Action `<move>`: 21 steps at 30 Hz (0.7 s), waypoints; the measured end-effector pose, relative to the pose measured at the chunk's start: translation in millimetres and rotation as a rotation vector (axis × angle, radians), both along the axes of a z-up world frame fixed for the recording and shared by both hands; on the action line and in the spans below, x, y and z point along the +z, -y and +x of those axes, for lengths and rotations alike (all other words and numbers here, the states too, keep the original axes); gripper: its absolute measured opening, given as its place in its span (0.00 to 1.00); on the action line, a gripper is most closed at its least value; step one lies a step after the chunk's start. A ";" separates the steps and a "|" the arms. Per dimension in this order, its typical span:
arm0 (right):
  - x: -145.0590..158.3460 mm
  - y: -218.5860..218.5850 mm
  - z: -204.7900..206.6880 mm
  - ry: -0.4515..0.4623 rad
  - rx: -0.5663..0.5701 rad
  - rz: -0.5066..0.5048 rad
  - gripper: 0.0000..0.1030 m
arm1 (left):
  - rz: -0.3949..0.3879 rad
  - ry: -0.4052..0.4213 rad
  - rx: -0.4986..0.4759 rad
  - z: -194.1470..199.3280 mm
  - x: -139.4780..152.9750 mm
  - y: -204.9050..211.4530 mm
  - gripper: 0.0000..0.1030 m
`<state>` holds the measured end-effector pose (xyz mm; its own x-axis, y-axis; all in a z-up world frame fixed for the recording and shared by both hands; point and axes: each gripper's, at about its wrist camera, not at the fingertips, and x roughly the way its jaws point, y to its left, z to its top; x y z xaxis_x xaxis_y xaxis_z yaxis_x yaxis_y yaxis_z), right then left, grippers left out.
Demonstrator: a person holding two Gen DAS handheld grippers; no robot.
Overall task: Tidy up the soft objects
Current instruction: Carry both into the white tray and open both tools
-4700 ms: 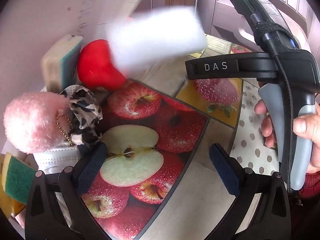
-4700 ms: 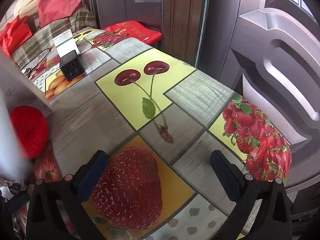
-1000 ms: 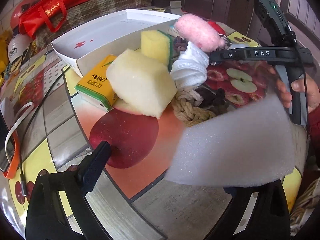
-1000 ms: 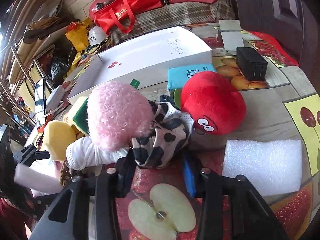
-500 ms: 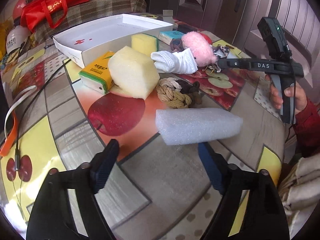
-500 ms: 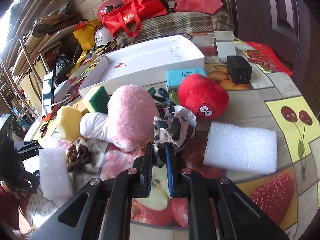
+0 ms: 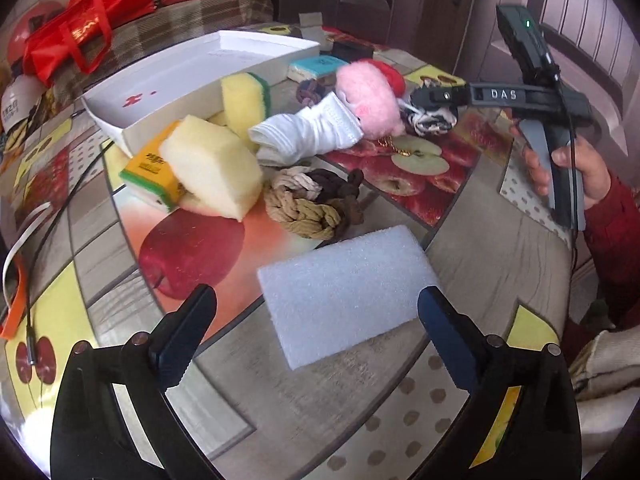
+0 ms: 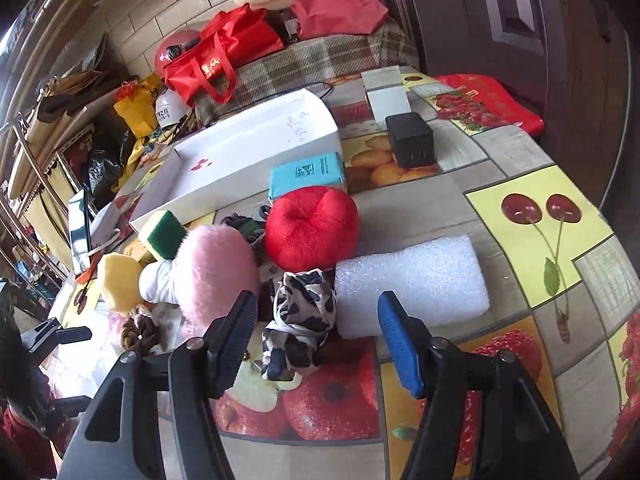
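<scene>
My left gripper (image 7: 316,332) is open above a white foam slab (image 7: 348,292) that lies flat on the tablecloth. Beyond it lie a braided rope (image 7: 308,208), a pale yellow sponge (image 7: 212,168), a white sock (image 7: 308,134) and a pink fluffy toy (image 7: 368,98). My right gripper (image 8: 316,344) is open, its jaws either side of a cow-print scrunchie (image 8: 300,320); it also shows in the left wrist view (image 7: 434,98). A second white foam block (image 8: 412,284), a red plush apple (image 8: 312,228) and the pink toy (image 8: 216,272) sit just beyond.
A long white box (image 8: 224,168) lies open behind the pile. A teal packet (image 8: 308,172), a black charger cube (image 8: 410,140) and a green-yellow sponge (image 8: 164,236) are nearby. A yellow tissue pack (image 7: 152,176) and a cable (image 7: 28,280) lie at the left.
The left gripper let go of the foam slab, which now lies flat. The right gripper, shut on the scrunchie half a second ago, has opened around it.
</scene>
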<state>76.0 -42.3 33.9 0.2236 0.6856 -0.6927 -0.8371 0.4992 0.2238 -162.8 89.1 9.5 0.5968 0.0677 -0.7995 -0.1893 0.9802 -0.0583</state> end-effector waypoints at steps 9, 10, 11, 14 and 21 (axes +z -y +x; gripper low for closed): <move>22.5 18.0 -23.8 0.184 -0.007 0.087 0.17 | 0.083 0.031 -0.068 -7.2 -3.0 18.3 0.46; 29.7 23.4 -26.3 0.206 -0.016 0.141 0.17 | 0.093 0.076 -0.052 -13.0 4.1 16.4 0.46; 36.7 27.8 -28.0 0.224 -0.027 0.197 0.18 | 0.109 0.154 -0.011 -20.9 15.4 11.2 0.46; 56.4 24.8 -34.5 0.277 -0.044 0.312 0.18 | 0.113 0.309 0.163 -33.9 45.0 -22.5 0.46; 64.6 -64.6 -24.8 0.172 0.062 0.249 0.18 | 0.072 0.306 0.401 11.4 76.2 -118.3 0.47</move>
